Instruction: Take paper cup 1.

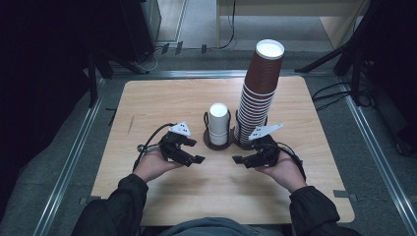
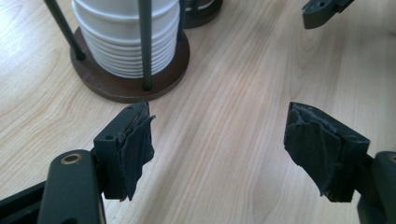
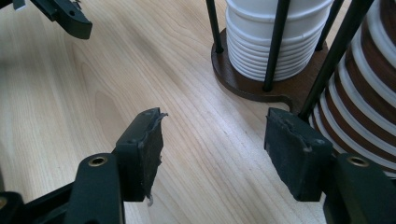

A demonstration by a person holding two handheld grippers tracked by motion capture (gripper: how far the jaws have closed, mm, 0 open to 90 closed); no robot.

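Both the left gripper (image 1: 195, 158) and right gripper (image 1: 238, 160) are held apart and empty. The tall brown cup stack (image 1: 258, 93), at one o'clock, could be toppled if nudged sideways.

The bare wooden table (image 1: 162, 98) is lying free on its left half and along the front edge, so a hand could pass there. Behind the 2 grippers, the short stack of white paper cups (image 1: 218, 123) in its dark round holder with thin black rods (image 2: 145, 46) is blocking the middle. Just beside it, the tall leaning stack of brown paper cups (image 1: 258, 93) is closing the right side.
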